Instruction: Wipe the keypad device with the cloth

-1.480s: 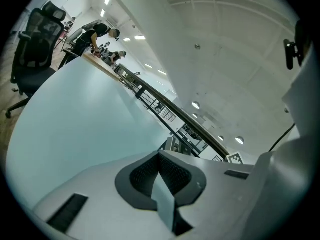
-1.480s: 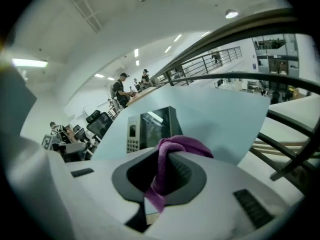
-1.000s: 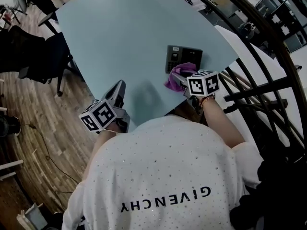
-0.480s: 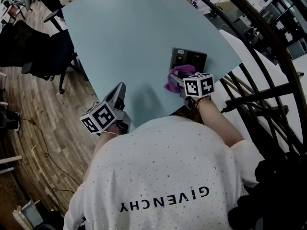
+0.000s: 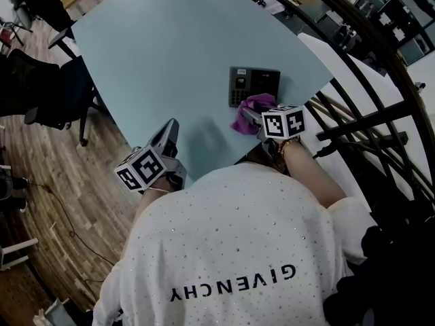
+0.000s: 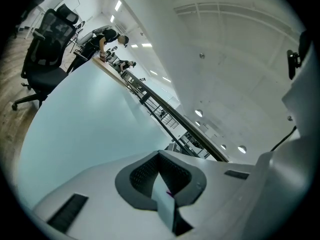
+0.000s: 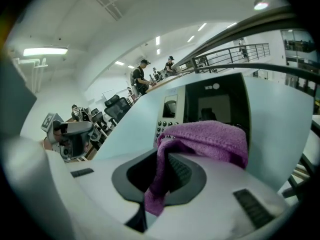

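Observation:
The keypad device (image 5: 253, 85) lies flat near the pale blue table's right edge; in the right gripper view its keys and dark screen (image 7: 200, 109) show just ahead. A purple cloth (image 5: 249, 112) is pinched in my right gripper (image 5: 253, 116), which is shut on it; the cloth (image 7: 205, 139) bunches over the jaws and rests against the device's near edge. My left gripper (image 5: 168, 133) sits at the table's near edge, well left of the device, shut with nothing held.
The pale blue table (image 5: 170, 53) slopes to a corner by a dark metal railing (image 5: 367, 124) on the right. A black office chair (image 5: 47, 90) stands left on the wood floor. People work at desks (image 7: 142, 76) far behind.
The right gripper with the cloth has slid slightly toward me, off the device, uncovering more of its keypad. The left gripper has stayed in place.

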`<state>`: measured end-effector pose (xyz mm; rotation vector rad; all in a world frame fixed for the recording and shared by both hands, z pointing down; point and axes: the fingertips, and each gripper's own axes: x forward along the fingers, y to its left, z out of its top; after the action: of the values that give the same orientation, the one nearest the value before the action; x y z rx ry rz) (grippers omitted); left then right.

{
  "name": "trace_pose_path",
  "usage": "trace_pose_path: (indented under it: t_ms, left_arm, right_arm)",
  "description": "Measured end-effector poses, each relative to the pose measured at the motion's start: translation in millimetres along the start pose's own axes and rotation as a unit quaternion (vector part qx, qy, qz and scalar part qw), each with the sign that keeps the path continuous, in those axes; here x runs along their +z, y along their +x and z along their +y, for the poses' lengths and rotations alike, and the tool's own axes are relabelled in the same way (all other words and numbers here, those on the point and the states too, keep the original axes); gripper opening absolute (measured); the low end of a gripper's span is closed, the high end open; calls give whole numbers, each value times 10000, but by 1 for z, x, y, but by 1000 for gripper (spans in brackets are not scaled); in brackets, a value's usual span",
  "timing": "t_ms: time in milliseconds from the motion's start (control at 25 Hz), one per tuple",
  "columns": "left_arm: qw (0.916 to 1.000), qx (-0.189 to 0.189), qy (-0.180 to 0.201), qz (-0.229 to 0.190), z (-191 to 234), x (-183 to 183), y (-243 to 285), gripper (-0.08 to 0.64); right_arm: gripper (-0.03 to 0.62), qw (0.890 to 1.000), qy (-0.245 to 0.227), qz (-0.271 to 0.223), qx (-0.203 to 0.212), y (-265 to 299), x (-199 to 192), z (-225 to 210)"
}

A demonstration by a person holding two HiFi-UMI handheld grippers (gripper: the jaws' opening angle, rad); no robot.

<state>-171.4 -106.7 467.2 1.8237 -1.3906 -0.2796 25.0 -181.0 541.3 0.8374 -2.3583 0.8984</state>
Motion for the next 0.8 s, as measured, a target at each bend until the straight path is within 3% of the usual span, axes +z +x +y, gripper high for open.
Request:
trace_pose_path:
  t_ms: [800]
  left_arm:
    - [9995, -111, 126, 269, -13, -12, 10, 0]
  right_arm:
    - [25, 9971, 525, -341, -441, -42, -10, -46]
